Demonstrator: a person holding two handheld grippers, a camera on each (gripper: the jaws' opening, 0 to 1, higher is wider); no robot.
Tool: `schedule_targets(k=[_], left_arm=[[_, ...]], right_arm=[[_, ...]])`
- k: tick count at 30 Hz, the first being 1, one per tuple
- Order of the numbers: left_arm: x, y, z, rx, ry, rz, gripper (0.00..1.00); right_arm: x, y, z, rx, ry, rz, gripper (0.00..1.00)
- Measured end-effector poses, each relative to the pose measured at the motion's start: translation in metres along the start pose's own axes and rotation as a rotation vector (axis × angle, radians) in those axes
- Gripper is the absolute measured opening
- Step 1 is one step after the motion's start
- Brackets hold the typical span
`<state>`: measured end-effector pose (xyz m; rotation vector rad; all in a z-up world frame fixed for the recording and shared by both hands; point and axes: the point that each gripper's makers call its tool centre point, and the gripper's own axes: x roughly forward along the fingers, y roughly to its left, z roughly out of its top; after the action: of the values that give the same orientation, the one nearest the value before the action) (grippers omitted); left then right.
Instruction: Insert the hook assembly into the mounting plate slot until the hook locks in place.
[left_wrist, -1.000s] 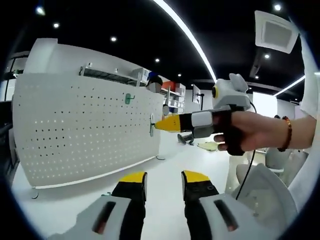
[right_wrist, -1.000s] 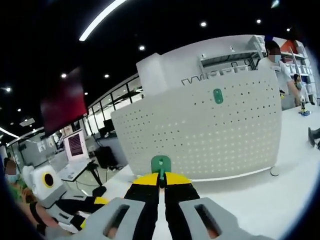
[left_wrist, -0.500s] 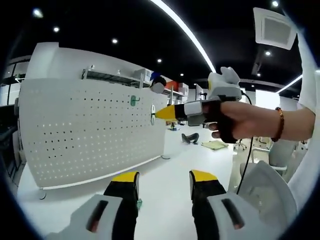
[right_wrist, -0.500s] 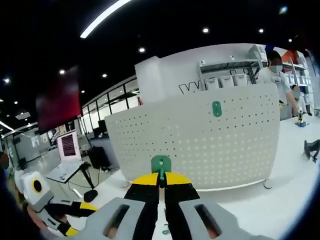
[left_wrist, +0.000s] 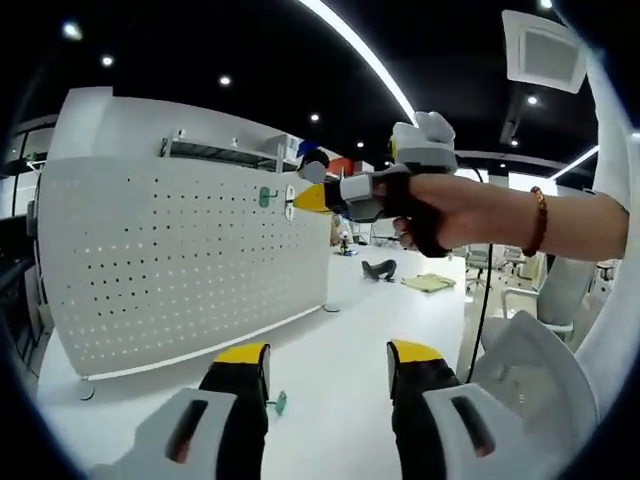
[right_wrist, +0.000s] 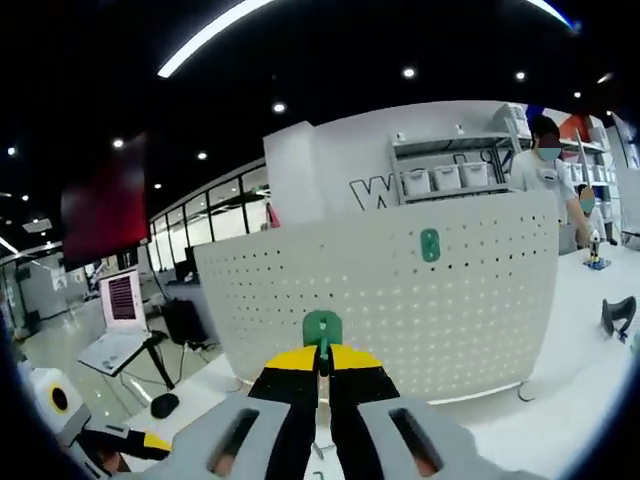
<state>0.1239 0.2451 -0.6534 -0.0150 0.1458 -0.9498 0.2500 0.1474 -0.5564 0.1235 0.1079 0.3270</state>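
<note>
Meanwhile, right claw (right_wrist: 322, 362) clamped on a green hook (right_wrist: 322, 328), jaws pressed together around its stem, green head poking up above the yellow tips. Beyond it, upright white perforated mounting plate (right_wrist: 400, 300) standing on the white counter (right_wrist: 560, 420), with a second green hook (right_wrist: 430, 244) already seated near the top. Left claw (left_wrist: 328, 362) held apart, nothing between the jaws. In the left gripper view, hand (left_wrist: 420, 210) carrying the right claw close to the plate's upper edge.

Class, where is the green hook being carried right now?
The green hook sits clamped in the right hand-held gripper, low-centre in the right gripper view, before the pegboard.
</note>
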Motion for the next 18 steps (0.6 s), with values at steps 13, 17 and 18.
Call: schedule_targets(k=[13,17,18], left_arm=[[-0.005,0.001,-0.005,-0.013,0.01,-0.013,0.66],[-0.005,-0.001,-0.006,-0.045,0.004,-0.022,0.72],[-0.005,-0.002,-0.006,-0.045,0.003,-0.025,0.72]], right_arm=[[0.012,-0.011,0.011,-0.02,-0.031,-0.05,0.02],[0.015,-0.013,0.016,-0.027,-0.038,-0.059,0.02],[0.015,-0.014,0.016,-0.024,-0.039,-0.062,0.02]])
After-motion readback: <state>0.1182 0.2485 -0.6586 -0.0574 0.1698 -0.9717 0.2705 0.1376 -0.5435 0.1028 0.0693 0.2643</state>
